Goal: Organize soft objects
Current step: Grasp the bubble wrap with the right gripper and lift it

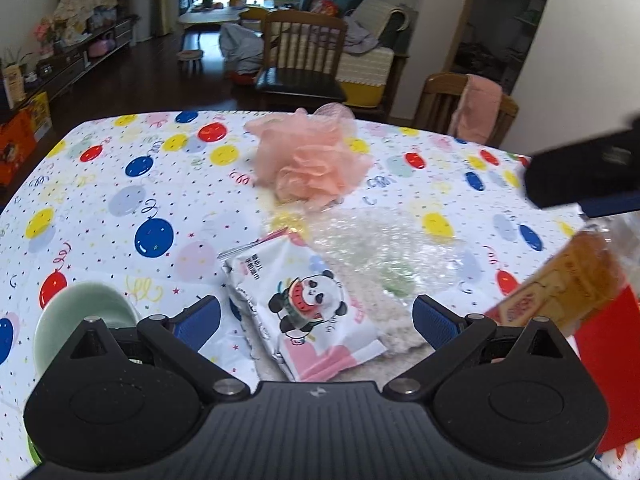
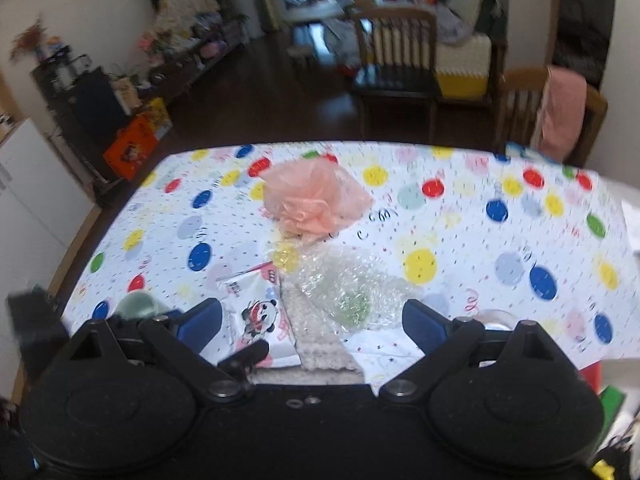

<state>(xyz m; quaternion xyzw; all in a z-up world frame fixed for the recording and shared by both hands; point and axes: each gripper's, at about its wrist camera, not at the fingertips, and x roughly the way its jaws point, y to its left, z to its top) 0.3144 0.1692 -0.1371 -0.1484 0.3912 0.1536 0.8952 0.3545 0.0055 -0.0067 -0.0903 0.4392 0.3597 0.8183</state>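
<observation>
Both grippers [image 1: 316,316] [image 2: 312,320] open; one tissue pack [image 1: 308,300], one loofah [image 1: 312,156], one bubble wrap [image 1: 384,248].

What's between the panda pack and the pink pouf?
Crumpled bubble wrap between panda pack and pink pouf; both wrist views show it.

Between your left gripper's [image 1: 316,320] wide-open fingers lies the panda packet [image 1: 308,300], with bubble wrap [image 1: 384,248] just ahead and the pink mesh sponge [image 1: 312,160] beyond. A green bowl [image 1: 80,320] blocks its left; farther left, the tablecloth [image 1: 120,208] is free.
</observation>
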